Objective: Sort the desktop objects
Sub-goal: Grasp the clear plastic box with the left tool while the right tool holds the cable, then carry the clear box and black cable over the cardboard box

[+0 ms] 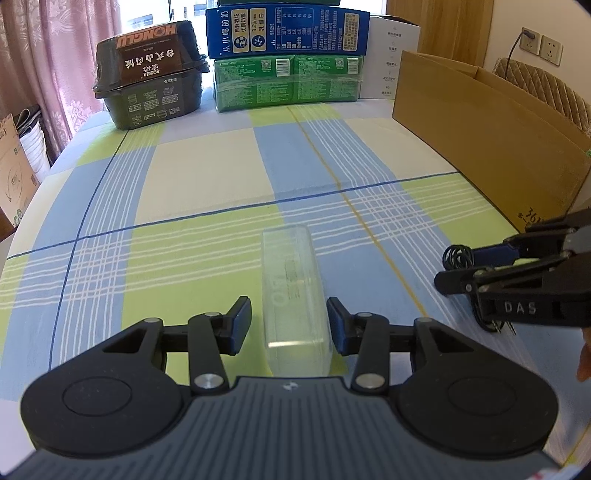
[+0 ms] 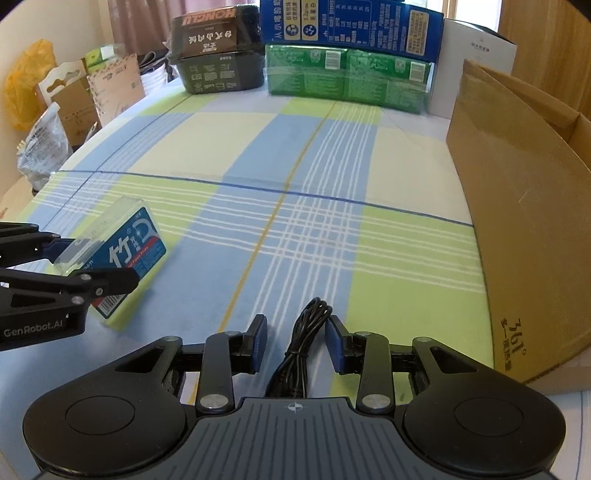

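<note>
Left gripper [image 1: 289, 325] spread wide, blue pads either side of the near end of a clear plastic box [image 1: 293, 291], no contact visible on either side; box lying flat on the tablecloth, long axis running along the fingers, presumably lined up so for a straight squeeze across the narrow width. In the right wrist view, blue printed label of the same box [image 2: 122, 258] visible, left gripper [image 2: 74, 269] straddling it. Right gripper [image 2: 296, 341] likewise open at moderate width around a bundled black cable [image 2: 299, 347]; one pad [image 2: 337, 343] close against the loop, possibly touching, the other apart. Cable lying right of the box, well apart from it, seen in the left wrist view as a coil [image 1: 458, 256] just beyond the right gripper [image 1: 480, 273]. Both grasps judged as not yet closed. Right of the box and beyond the cable, an open cardboard carton [image 1: 491, 147] along the table edge, a likely destination for sorted items. Checked tablecloth [image 1: 207, 177] in blue, green and cream, flat and mostly bare beyond the box. At the far end, a dark food container [image 1: 151, 77], green packs [image 1: 288, 81] under a blue carton [image 1: 288, 31], and a white box [image 1: 391, 59]. Behind these, pink curtain [image 1: 40, 55]; right of the carton, wall sockets [image 1: 541, 46] and a padded chair back [image 1: 546, 88].
</note>
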`<state>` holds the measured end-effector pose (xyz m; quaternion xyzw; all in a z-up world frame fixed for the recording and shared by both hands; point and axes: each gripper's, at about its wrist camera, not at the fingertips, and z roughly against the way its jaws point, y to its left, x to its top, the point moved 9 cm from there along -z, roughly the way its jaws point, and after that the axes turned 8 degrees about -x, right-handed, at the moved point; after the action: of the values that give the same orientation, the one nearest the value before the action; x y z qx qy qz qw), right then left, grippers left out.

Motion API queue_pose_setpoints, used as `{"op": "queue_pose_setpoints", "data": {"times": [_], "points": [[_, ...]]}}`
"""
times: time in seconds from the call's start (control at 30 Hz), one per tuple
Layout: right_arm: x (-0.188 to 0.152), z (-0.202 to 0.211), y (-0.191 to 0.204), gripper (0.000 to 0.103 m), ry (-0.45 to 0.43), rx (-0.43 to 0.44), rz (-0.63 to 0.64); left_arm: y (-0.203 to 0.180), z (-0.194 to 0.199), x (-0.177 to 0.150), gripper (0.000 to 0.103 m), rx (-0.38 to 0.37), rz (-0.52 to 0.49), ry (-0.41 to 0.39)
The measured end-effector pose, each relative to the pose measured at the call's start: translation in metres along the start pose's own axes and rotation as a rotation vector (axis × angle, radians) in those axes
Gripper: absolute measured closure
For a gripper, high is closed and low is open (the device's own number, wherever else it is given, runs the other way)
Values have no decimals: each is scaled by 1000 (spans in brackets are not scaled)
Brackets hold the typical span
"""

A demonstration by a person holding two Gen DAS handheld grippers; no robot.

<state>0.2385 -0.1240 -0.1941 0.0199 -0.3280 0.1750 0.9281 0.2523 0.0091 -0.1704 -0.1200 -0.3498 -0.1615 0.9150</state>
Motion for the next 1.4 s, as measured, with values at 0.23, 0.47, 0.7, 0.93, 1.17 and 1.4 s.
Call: {"op": "queue_pose_setpoints", "data": {"times": [0.23,0.47,0.7,0.93,1.17,1.4], "points": [[0,0,4,71,7,2,20,2,-9,4,65,2,14,18],[0,0,6,96,14,-3,38,0,-12,3,77,4,21,35],[4,6,6,96,-10,5,28,-3,-6,3,77,8,22,35],[5,9,4,96,-21,3,18,-3,-2,2,77,20,33,46],[6,18,-1,96,-34,7,0,-7,7,4,77,27,38,50],[12,37,-8,96,-51,8,-29,-17,25,11,77,33,32,43]]}}
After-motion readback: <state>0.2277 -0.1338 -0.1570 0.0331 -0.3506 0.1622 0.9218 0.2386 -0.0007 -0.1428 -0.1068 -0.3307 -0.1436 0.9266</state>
